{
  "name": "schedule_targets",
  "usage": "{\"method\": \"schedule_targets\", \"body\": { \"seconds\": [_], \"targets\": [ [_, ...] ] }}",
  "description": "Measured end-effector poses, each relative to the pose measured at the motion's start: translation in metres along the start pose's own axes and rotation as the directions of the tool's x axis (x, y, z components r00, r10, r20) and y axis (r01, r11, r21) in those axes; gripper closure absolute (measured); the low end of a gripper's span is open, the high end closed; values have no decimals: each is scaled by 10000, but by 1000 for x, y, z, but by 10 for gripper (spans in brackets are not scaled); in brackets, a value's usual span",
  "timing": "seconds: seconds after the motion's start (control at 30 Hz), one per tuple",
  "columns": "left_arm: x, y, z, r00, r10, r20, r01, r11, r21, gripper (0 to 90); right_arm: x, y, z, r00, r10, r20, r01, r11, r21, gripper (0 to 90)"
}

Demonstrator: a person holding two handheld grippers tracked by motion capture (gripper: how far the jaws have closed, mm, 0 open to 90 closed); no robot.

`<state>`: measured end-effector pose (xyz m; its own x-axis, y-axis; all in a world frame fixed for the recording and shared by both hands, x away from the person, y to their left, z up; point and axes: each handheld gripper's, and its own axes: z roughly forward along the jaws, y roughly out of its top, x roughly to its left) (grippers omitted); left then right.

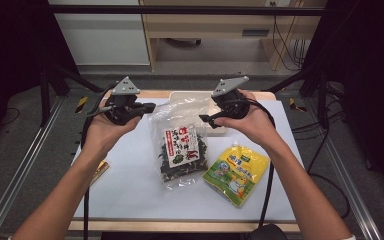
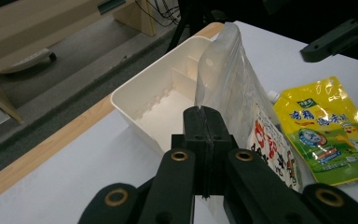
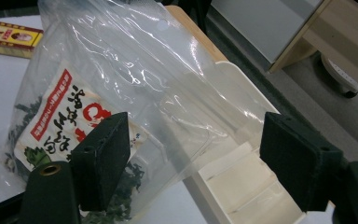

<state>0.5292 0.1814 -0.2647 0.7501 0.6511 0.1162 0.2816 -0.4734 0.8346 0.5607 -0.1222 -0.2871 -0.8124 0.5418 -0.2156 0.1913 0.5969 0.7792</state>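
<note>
A clear plastic bag of dried seaweed (image 1: pixel 180 150) with a red and white label lies in the middle of the white mat, its top end lifted toward the back. My left gripper (image 1: pixel 151 106) holds the bag's upper left edge; in the left gripper view the jaws (image 2: pixel 204 114) are shut on the clear film (image 2: pixel 228 79). My right gripper (image 1: pixel 206 119) hovers at the bag's upper right corner. In the right gripper view it (image 3: pixel 193 135) is open, with the bag (image 3: pixel 121 60) just beyond the pads and not clamped.
A white divided tray (image 1: pixel 179 94) stands at the back edge behind the bag (image 2: pixel 140 88) (image 3: pixel 242 186). A yellow spouted pouch (image 1: pixel 236 172) (image 2: pixel 328 126) lies front right. A small yellow and red box (image 1: pixel 100 170) (image 3: pixel 9 35) sits at the mat's left edge.
</note>
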Motion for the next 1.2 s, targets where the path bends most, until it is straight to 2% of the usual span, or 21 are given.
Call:
{"method": "schedule_targets", "body": {
  "seconds": [0.13, 0.37, 0.5, 0.6, 0.8, 0.97, 1.07, 1.2],
  "targets": [
    [-4, 7, 1, 9999, 129, 93, -129, 9999, -50, 900, -3, 2, 1, 9997, -236, 17, 235, 9995, 195, 235],
    [-10, 13, 0, 9992, 293, 258, -288, 9994, -186, 899, -10, 10, -1, 9985, -548, -28, 549, 9984, 161, 217],
    [-12, 14, -1, 9989, 312, 336, -305, 9993, -223, 899, -10, 15, 0, 9976, -615, -322, 617, 9981, 43, 211],
    [-13, 15, -2, 9985, 366, 399, -356, 9991, -250, 899, -10, 17, 3, 9953, -846, -467, 860, 9959, 284, 206],
    [-15, 18, -3, 9980, 429, 456, -418, 9988, -239, 899, -13, 20, 14, 9933, -936, -677, 966, 9945, 416, 191],
    [-18, 20, -4, 9975, 470, 527, -455, 9985, -304, 899, -16, 21, 20, 9894, -1021, -1036, 1077, 9929, 504, 191],
    [-19, 21, -5, 9968, 549, 573, -532, 9981, -314, 899, -15, 21, 23, 9852, -1072, -1335, 1155, 9918, 554, 234],
    [-21, 23, -6, 9964, 609, 592, -589, 9977, -347, 899, -11, 21, 25, 9780, -1234, -1682, 1395, 9864, 875, 294]
  ]
}}
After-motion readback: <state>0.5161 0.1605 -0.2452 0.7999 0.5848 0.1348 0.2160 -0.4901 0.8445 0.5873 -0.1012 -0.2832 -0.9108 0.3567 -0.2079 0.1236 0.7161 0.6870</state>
